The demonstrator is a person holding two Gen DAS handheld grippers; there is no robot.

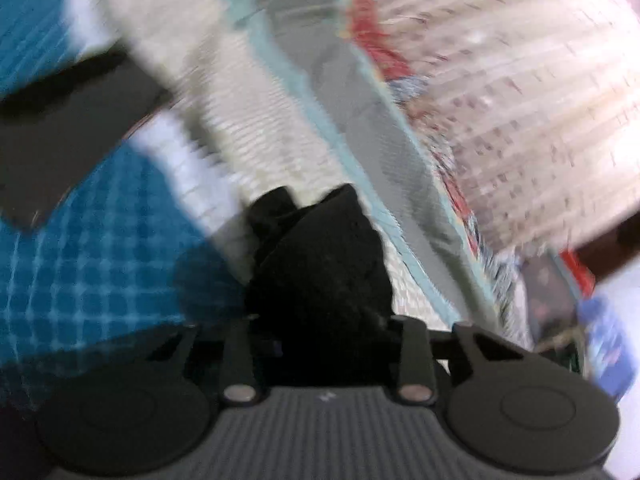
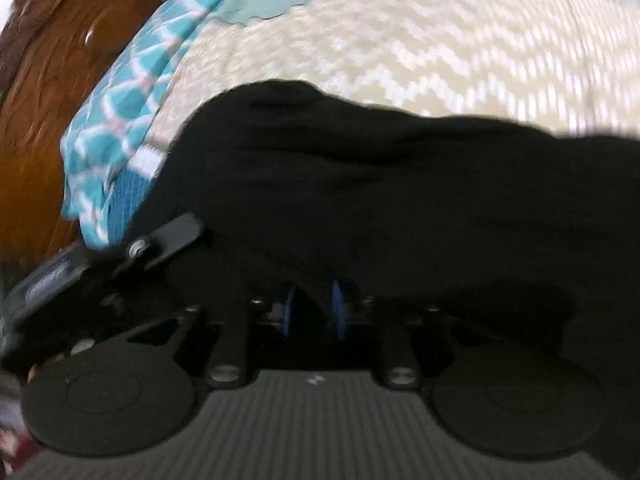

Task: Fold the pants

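Both views are pretty blurry, but your left hand-held gripper (image 1: 320,304) is clamped on a bunched-up wad of the black pants (image 1: 320,264), right out front of it. Your right hand-held gripper (image 2: 314,304) has the pants (image 2: 360,184) pinched too, fabric draped across and ahead of it over the cream bedspread (image 2: 400,52).

Each camera sat on its own tool, looking forward and down along the fingers, very close to the black pants (image 1: 320,264). The left view faced along the bed (image 1: 248,128) toward its far edge; the right looked across it. Both shared the pants and cream cover.
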